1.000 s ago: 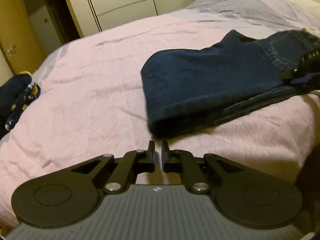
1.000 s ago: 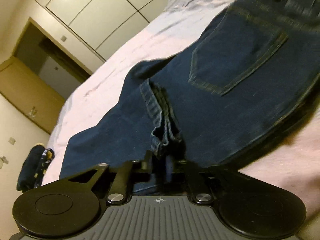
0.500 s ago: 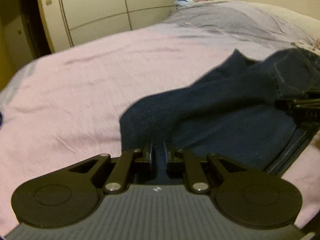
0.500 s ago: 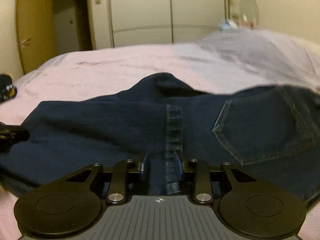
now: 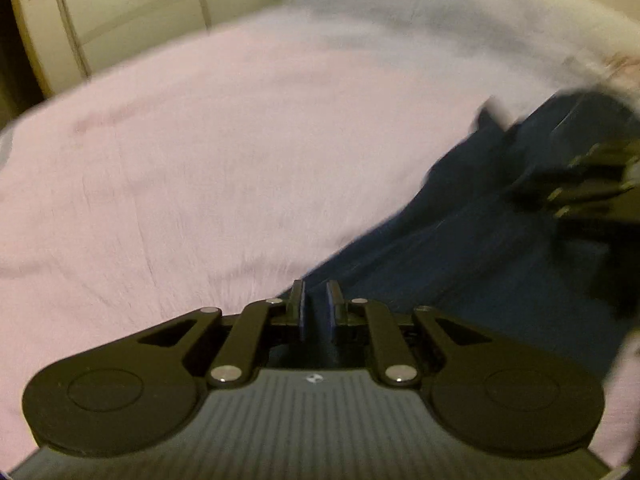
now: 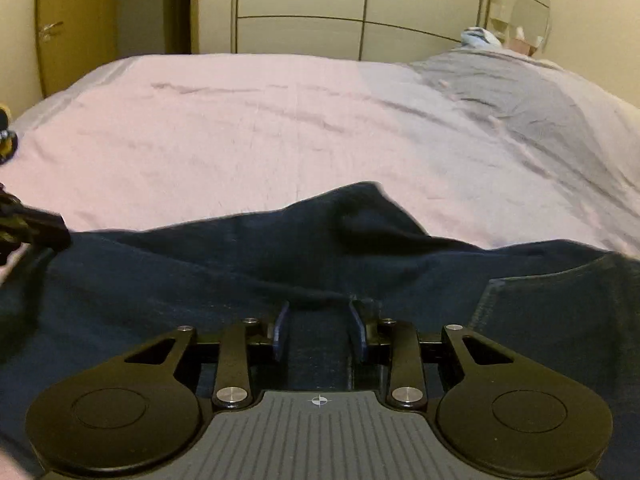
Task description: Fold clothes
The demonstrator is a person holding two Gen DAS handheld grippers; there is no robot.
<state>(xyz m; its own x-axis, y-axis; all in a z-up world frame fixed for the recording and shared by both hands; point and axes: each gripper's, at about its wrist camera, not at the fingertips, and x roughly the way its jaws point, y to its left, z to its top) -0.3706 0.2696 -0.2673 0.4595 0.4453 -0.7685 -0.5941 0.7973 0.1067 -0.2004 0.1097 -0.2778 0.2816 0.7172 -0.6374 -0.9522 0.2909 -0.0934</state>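
since a second ago both tongs have come in low over the jeans, and the left view has swung from the whole folded leg end to a blurred close-up of one dark edge.

left tongs: the fingers stand a narrow gap apart with dark denim between them. they look clamped on the jeans' edge, though blur keeps me from seeing how firmly. right tongs: the fingers stand wider apart, straddling a band of denim that runs between them. i cannot tell whether the pads press on it or merely flank it. each tool shows as a dark shape at the rim of the other's view, so the two sit at opposite ends of the same stretch of cloth.

the jeans lie on the pink bedsheet near the front edge of the bed, with a back pocket to the right of the right tongs and a peak of cloth raised just beyond them. a grey duvet covers the far right of the bed, and wardrobe doors stand behind.

my judgement is that a fold or a carry of the jeans is in hand. to do it well, both grips should take all the layers, move level and together so the cloth stays taut, and lay edge on edge before letting go.
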